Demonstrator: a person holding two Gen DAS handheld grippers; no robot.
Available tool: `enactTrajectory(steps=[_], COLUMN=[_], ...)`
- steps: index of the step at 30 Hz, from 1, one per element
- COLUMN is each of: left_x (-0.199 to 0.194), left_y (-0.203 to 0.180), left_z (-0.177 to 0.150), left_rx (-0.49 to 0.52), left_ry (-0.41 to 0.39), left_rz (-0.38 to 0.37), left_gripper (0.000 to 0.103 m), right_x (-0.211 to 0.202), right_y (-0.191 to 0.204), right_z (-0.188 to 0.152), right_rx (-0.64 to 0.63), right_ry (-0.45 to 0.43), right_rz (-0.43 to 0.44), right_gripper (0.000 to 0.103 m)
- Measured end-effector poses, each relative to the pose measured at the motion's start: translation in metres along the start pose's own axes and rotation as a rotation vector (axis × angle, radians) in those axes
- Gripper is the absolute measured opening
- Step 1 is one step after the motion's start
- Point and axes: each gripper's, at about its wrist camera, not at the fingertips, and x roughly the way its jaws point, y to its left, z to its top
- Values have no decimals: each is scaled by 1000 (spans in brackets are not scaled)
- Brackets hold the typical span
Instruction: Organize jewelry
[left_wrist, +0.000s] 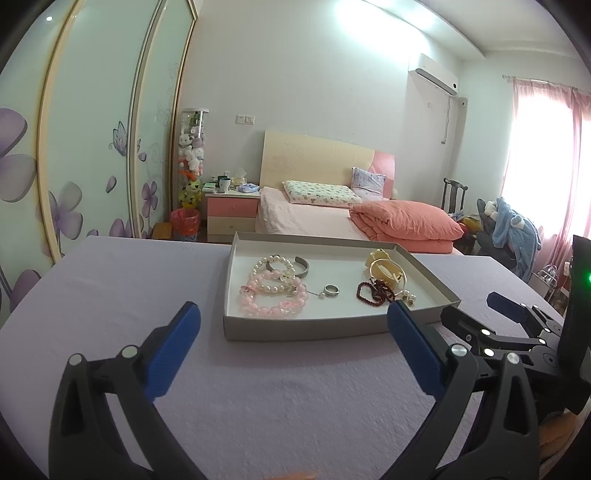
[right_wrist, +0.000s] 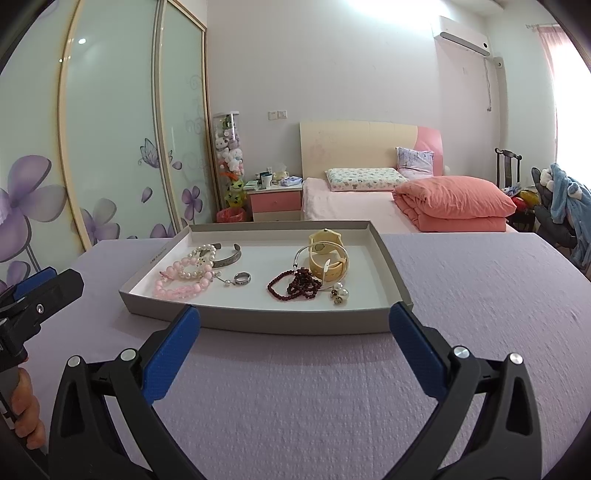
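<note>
Shallow grey cardboard tray with white floor (right_wrist: 258, 321), resting on lavender textured cloth-covered table (right_wrist: 480, 295), near its far edge. All jewelry inside the tray, none in hand.

Contents, left group: pink glass-bead bracelets (right_wrist: 177, 286) overlapping white pearl bracelets (right_wrist: 197, 267), touching and partly stacked. Open silver metal cuff (right_wrist: 229, 256) just behind. Small silver band ring (right_wrist: 242, 278) lying flat, apart from the beads, with a tiny pearl stud just beside.

Right group: dark red beaded string (right_wrist: 295, 286), bunched and looped. Cream-yellow wristwatch (right_wrist: 327, 254) standing on its strap, with thin gold wire bangle (right_wrist: 310, 254) leaning around or against; exact relation not determinable. Pearl earrings (right_wrist: 339, 293) near the front wall.

Handling judgement: all pieces light. Bead strands limp and liable to snag neighbours; best pinched across a single strand at a free outer loop. Cuff and bangle stiff, smooth, likely slippery; grip across the band. Ring and earrings small, prone to skid on the white floor.

Left tongs (left_wrist: 293, 317) released, spread wide, short of the tray's near wall. Right tongs (right_wrist: 294, 319) likewise released, wide, empty, at the near wall.
</note>
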Motion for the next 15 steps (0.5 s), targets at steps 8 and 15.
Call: enactTrajectory(steps=[8,15], left_x=[1,0], left_y=[1,1], left_z=[-1,-1], left_rx=[-4,-1], left_ry=[1,1], left_rz=[-4,-1], left_gripper=[99,99], right_x=[-1,-1], right_y=[1,2], right_z=[-1,-1], right_rx=[-1,-3], right_ry=[-3,-3], right_rz=[9,10], right_gripper=[101,101])
